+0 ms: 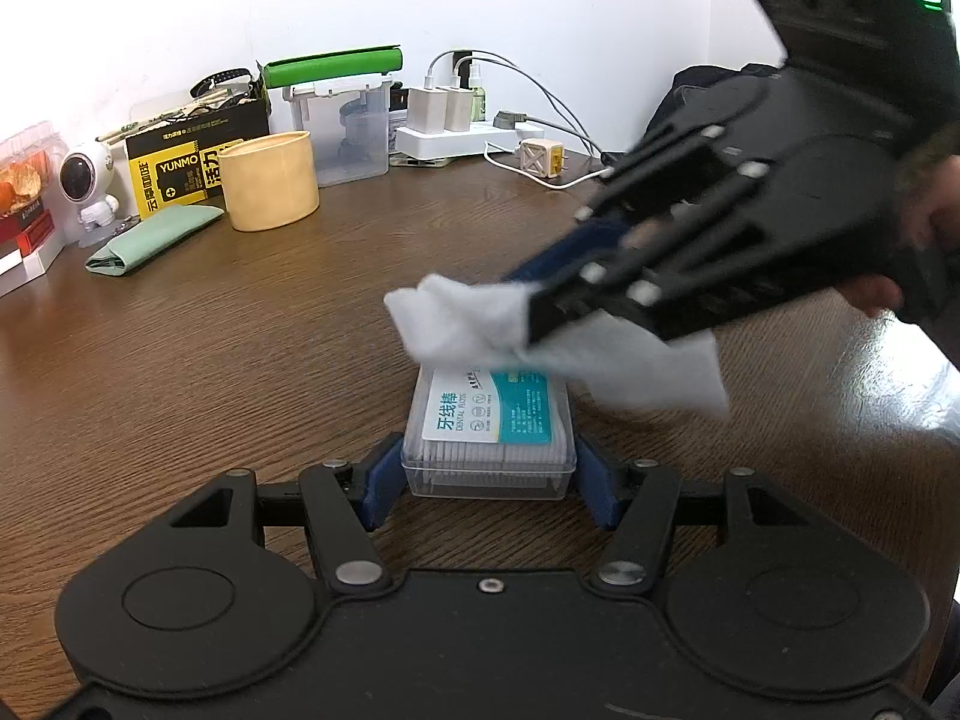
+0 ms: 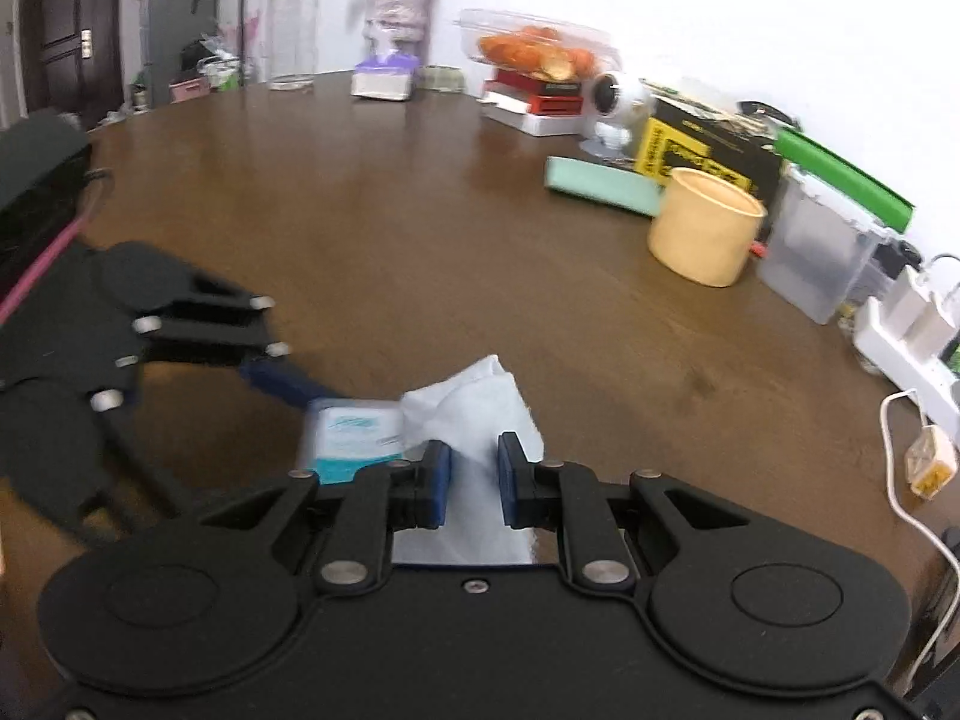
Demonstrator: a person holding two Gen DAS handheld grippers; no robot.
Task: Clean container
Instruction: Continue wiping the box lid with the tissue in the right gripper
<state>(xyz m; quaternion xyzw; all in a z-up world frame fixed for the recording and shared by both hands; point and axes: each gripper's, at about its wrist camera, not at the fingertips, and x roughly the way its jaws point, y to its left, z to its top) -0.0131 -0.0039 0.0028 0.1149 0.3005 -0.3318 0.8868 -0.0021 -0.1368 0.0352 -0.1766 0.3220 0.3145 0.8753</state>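
- Brown wooden table (image 1: pixel 210 360) fills both views, with a white wall behind it and clutter along its far edge.
- Only the right wrist view shows a dark door (image 2: pixel 63 30), a clear jar (image 2: pixel 292 24) and a purple tissue box (image 2: pixel 386 77) at the table's far side.
- Only the left wrist view shows a hand (image 1: pixel 924 240) holding the right gripper, and the box's label clearly enough to read the words "DENTAL FLOSS".
- Both views show a yellow cup (image 1: pixel 273 180), a black-and-yellow carton (image 1: pixel 180 171), a green cloth (image 1: pixel 153 238) and a white power strip (image 1: pixel 462 141).
- Left gripper (image 1: pixel 489 471) is closed on the box (image 1: pixel 489 441), a clear floss container lying flat on the table; its blue fingers (image 1: pixel 384 486) press the box's two short sides near the end closest to the camera.
- Right gripper (image 2: pixel 474 477) is clamped on a white wipe (image 2: pixel 480 408); the wipe runs between its blue fingers (image 2: pixel 438 483) and bunches out beyond the tips.
- The wipe's front fold lies over the box's far end, just beyond the left fingers; the label's near half is uncovered.
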